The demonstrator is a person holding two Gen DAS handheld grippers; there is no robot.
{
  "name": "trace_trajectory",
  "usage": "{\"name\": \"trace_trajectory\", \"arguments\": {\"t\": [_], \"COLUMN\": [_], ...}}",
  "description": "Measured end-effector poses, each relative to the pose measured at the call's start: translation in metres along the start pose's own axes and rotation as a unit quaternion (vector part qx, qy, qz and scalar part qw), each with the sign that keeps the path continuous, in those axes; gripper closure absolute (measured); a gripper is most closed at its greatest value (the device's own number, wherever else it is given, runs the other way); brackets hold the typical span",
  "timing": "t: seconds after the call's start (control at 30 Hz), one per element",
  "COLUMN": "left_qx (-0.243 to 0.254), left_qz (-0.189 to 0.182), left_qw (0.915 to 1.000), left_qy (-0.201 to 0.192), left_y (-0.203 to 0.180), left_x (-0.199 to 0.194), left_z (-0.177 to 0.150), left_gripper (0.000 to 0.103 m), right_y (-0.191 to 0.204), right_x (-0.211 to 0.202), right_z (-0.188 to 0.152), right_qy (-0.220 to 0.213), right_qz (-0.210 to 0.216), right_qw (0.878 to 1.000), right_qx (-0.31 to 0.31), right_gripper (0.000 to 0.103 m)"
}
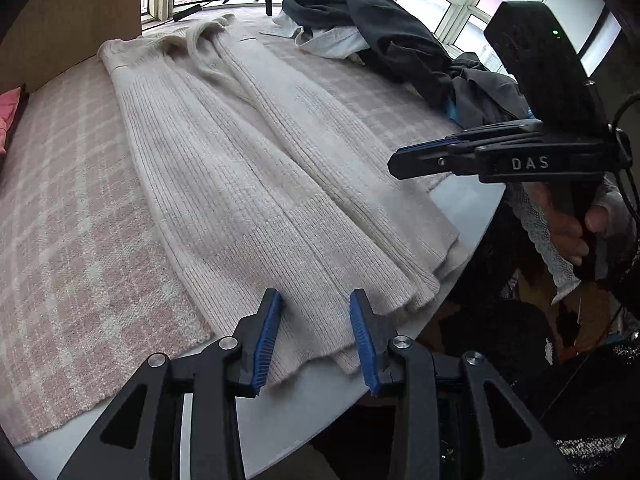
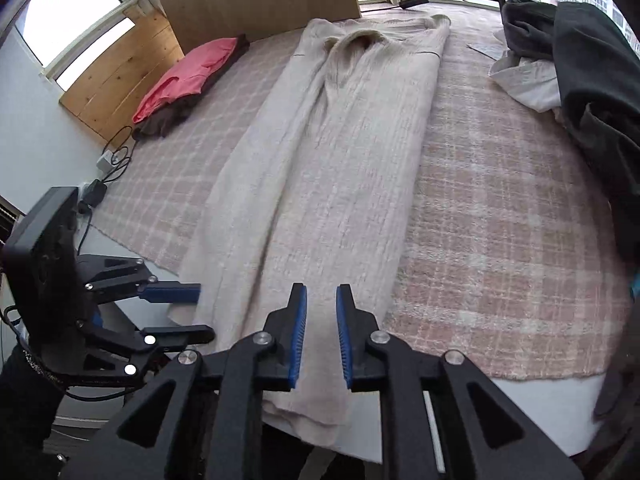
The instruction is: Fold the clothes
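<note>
Cream ribbed knit garment (image 2: 332,152) lies lengthwise on the pink checked blanket (image 2: 500,208) that covers the work surface, collar at the far end toward the windows, hem at the near edge. Its two sides are already folded inward, so it forms a long narrow strip with a seam-like overlap down the middle. The hem hangs slightly over the near edge of the blanket.

Left hand-held gripper (image 1: 316,340): jaws parted, set over the near left part of the hem; cloth lies between the blue pads but they do not press on it — no grip.

Right hand-held gripper (image 2: 322,332): jaws narrowly parted over the hem further right, nothing clamped. Seen from the left wrist view it is side-on, well above the cloth near its right edge, with the person's hand (image 1: 572,224) on the handle.

Step in hand, as I judge it: lengthwise folds done; both tools positioned at the hem for the crosswise fold.

Next move calls for: each gripper to close on a hem corner through all layers, lift evenly and carry the hem toward the collar — keeping the folded-in sides from slipping open.

Bystanders: dark clothes pile (image 2: 592,64) at far right, folded pink item (image 2: 188,76) at far left; both well apart from the garment.
</note>
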State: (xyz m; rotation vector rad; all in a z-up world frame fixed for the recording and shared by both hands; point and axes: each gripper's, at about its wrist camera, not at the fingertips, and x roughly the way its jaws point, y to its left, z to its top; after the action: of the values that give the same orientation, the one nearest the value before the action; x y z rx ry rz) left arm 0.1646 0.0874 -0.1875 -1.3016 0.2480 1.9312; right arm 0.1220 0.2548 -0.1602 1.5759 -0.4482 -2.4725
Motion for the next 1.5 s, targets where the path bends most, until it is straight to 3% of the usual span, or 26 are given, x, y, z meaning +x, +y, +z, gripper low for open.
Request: {"name": "trace_trajectory", "arguments": {"t": [0.03,0.1,0.23,0.43,0.47,0.53,0.57,0.7,0.8,0.9,1.07,1.13,1.27,1.5], "left_qx": [-0.011,-0.033,-0.067,-0.036,-0.024,-0.031,-0.036,-0.071,-0.084,-0.073,-0.072,-0.064,-0.096,-0.135], "left_qz": [0.008,0.025,0.05,0.021,0.018,-0.016,-0.033,-0.08,-0.101,-0.099,-0.074,-0.049,-0.044,-0.037], "left_qw": [0.9999,0.9991,0.9962,0.9983,0.9986,0.9984,0.9978,0.9943,0.9904,0.9881,0.9828,0.9845,0.9847,0.9858], "left_qy": [-0.003,-0.009,0.024,0.041,0.044,0.045,0.045,0.006,-0.043,-0.093,-0.153,-0.155,-0.139,-0.093], "left_y": [0.004,0.015,0.031,0.01,0.005,0.005,0.006,0.013,0.026,0.039,0.115,0.143,0.199,0.264], "left_x": [-0.007,-0.02,-0.004,0.017,0.019,0.021,0.022,0.001,-0.027,-0.055,-0.081,-0.073,-0.036,0.027], "left_z": [-0.004,-0.011,-0.011,-0.005,-0.005,-0.002,-0.001,0.02,0.057,0.113,0.202,0.235,0.282,0.309], "left_gripper": [0.067,0.062,0.06,0.061,0.07,0.091,0.095,0.097,0.097,0.097,0.097,0.097,0.097,0.097], "right_y": [-0.01,-0.022,-0.029,-0.015,-0.013,-0.011,-0.013,-0.026,-0.033,-0.038,-0.051,-0.065,-0.092,-0.125], "right_x": [0.0,-0.002,0.0,0.01,0.012,0.015,0.016,-0.001,-0.033,-0.061,-0.057,-0.035,0.001,0.065], "right_z": [-0.002,-0.009,-0.021,-0.029,-0.029,-0.03,-0.029,-0.013,0.016,0.065,0.17,0.214,0.277,0.327], "right_qy": [0.006,0.011,0.025,0.041,0.042,0.049,0.052,0.031,-0.02,-0.073,-0.138,-0.144,-0.141,-0.107], "right_qz": [-0.004,0.017,0.046,0.075,0.083,0.096,0.11,0.189,0.231,0.249,0.231,0.225,0.178,0.146], "right_qw": [1.0,0.999,0.998,0.996,0.996,0.994,0.993,0.981,0.97,0.963,0.96,0.958,0.963,0.965], "right_qx": [0.015,0.037,0.045,-0.003,-0.008,-0.015,-0.009,0.041,0.069,0.071,0.079,0.104,0.145,0.189], "right_gripper": [0.083,0.058,0.055,0.055,0.056,0.075,0.086,0.088,0.088,0.088,0.088,0.088,0.088,0.089]}}
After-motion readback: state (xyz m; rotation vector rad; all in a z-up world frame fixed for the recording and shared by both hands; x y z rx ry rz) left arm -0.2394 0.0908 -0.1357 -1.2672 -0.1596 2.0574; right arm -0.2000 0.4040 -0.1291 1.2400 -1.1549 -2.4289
